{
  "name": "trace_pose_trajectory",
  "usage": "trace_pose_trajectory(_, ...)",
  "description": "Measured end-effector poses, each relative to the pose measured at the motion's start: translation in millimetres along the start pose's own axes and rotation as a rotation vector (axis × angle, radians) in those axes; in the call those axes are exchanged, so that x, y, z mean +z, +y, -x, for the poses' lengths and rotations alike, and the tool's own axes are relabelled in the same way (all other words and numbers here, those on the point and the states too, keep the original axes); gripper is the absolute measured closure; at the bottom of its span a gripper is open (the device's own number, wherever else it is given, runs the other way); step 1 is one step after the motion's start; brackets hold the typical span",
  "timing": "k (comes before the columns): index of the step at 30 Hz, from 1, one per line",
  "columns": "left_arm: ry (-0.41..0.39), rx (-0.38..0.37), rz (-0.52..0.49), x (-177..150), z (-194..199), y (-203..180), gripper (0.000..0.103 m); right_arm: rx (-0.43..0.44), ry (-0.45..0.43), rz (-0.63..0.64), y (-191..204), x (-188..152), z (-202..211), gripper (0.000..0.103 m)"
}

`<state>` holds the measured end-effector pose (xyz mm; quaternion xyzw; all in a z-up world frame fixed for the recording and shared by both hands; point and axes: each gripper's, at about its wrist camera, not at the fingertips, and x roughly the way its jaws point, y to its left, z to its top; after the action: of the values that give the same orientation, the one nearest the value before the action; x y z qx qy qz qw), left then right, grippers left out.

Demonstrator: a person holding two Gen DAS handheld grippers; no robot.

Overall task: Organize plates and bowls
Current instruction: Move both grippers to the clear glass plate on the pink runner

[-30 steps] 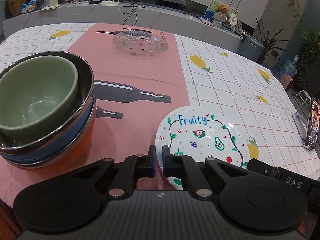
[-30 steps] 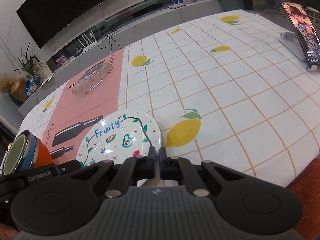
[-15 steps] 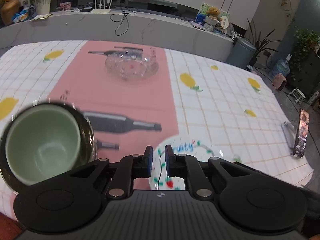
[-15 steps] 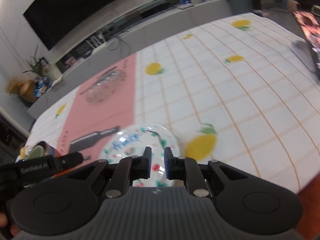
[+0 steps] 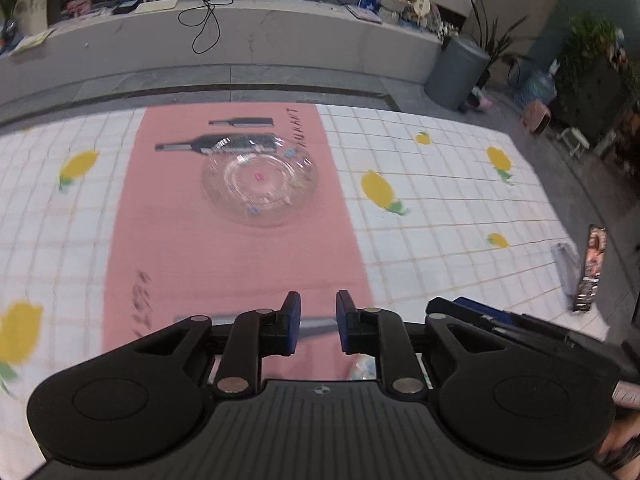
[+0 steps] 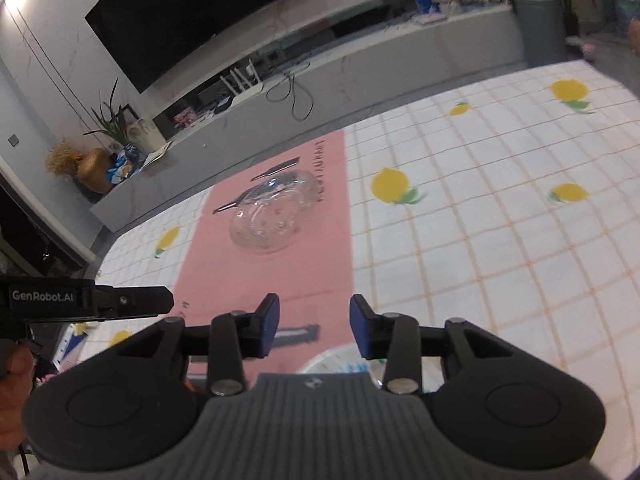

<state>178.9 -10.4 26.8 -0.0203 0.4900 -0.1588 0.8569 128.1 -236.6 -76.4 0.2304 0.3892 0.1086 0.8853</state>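
Note:
A clear glass plate [image 5: 260,184] lies on the pink runner [image 5: 224,264] toward the far side of the table, also seen from the right wrist as the glass plate [image 6: 272,216]. My left gripper [image 5: 318,320] hangs above the runner, its jaws opening with nothing between them. My right gripper [image 6: 314,326] is likewise opening and empty, well short of the glass plate. A sliver of the painted white plate [image 6: 340,362] shows just under the right gripper's body. The stack of bowls is out of view.
A white tablecloth [image 5: 440,220] with lemon prints covers the table. A phone on a stand [image 5: 592,268] sits near the right edge. The other gripper's fingers [image 5: 500,320] reach in at lower right, and a hand [image 6: 12,380] holds the left gripper's handle.
Both grippers rose and drew away from the painted plate and bowl stack, which dropped out of view. Both sets of jaws went from shut to parted. The glass plate now lies ahead.

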Motion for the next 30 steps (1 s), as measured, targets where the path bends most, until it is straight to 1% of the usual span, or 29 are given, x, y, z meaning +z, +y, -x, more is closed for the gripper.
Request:
trace_pose_trajectory(4,0.012,0.034,-0.035,29,-18,21,0.080,0.027,0.048,-0.030,0,23,-30,0.062)
trace_pose_trajectory(8,0.029,-0.003,-0.008,58,-39,48,0.079,0.022,0.074,-0.035,1,45,-60,0.062)
trace_pose_trajectory(11,0.024,-0.024,0.014,76,-58,68,0.079,0.017,0.096,-0.049,-1,58,-84,0.062)
trace_pose_trajectory(14,0.019,-0.020,0.002,89,-82,83,0.079,0.015,0.117,-0.064,-3,70,-107,0.062)
trace_pose_trajectory(15,0.017,-0.010,-0.009,92,-89,87,0.078,0.009,0.122,-0.066,-3,74,-115,0.062)
trace_pose_trajectory(17,0.033,0.000,-0.001,96,-106,98,0.072,-0.003,0.133,-0.070,-4,82,-132,0.062)
trace_pose_trajectory(19,0.055,-0.013,0.024,98,-122,110,0.068,-0.017,0.140,-0.079,-8,87,-145,0.062)
trace_pose_trajectory(22,0.069,-0.027,0.057,100,-140,125,0.058,-0.032,0.151,-0.093,-14,94,-162,0.062)
trace_pose_trajectory(30,0.079,-0.037,0.097,97,-165,142,0.056,-0.046,0.157,-0.090,-19,103,-188,0.062)
